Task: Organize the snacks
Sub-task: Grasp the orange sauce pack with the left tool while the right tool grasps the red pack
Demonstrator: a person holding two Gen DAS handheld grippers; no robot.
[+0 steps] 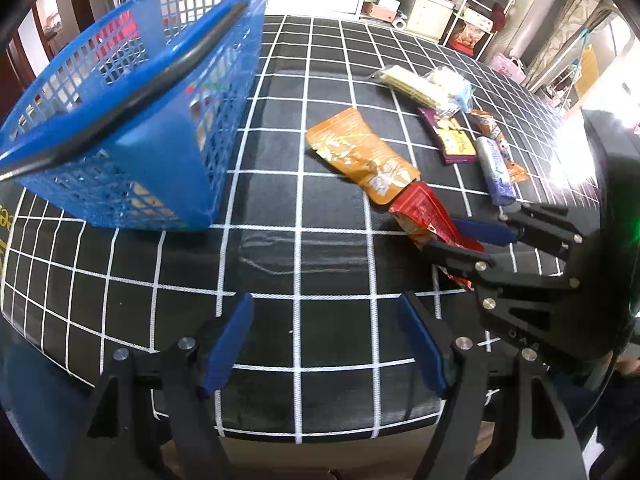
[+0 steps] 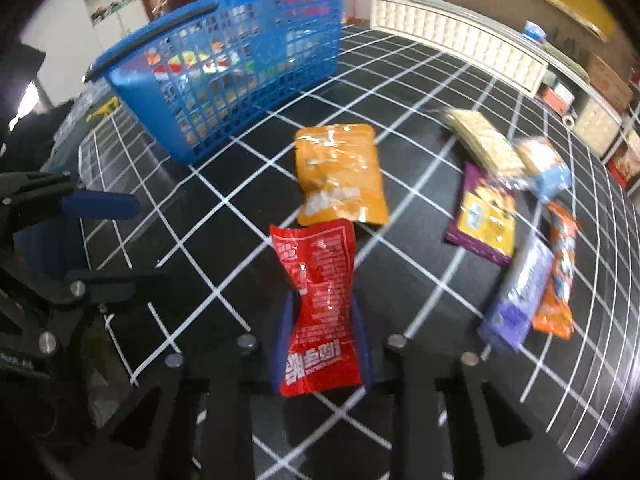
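Lengthwise between the pads of the right gripper (image 2: 322, 344), a red snack packet (image 2: 318, 304) is clamped, its long axis running away from the camera toward the orange pouch (image 2: 340, 174) just beyond. The left gripper (image 1: 328, 344) hangs released over bare cloth. Ahead stands a blue basket (image 2: 224, 80) (already holding snacks); more packets lie to the right, among them a purple pack (image 2: 482, 218). The worktop (image 1: 280, 260) wears a black, white-gridded cloth; cluttered shelves line the room behind.
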